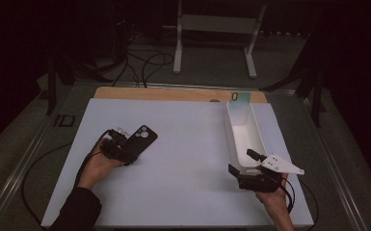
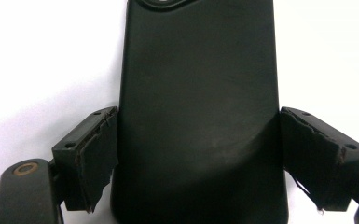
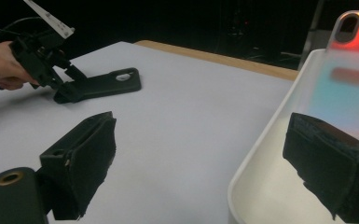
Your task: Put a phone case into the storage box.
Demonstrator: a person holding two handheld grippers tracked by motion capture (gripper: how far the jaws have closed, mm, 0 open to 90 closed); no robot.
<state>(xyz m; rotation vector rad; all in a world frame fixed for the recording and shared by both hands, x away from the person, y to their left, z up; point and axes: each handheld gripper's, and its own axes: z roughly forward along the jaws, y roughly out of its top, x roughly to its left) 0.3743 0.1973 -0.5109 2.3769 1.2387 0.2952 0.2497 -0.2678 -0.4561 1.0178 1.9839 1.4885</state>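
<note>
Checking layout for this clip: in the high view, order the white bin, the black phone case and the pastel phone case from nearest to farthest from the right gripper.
1. white bin, beside the right gripper
2. pastel phone case, leaning at the bin's far end
3. black phone case, far left, between the left gripper's jaws

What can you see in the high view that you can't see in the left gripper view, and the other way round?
High view: the whole white table, the white tray with a pastel phone case in it, and the right gripper open at the tray's near end. Left gripper view: a close look at the left gripper, its torn fingers sitting against both sides of the black phone case. Both: that black phone case lying flat on the table.
</note>
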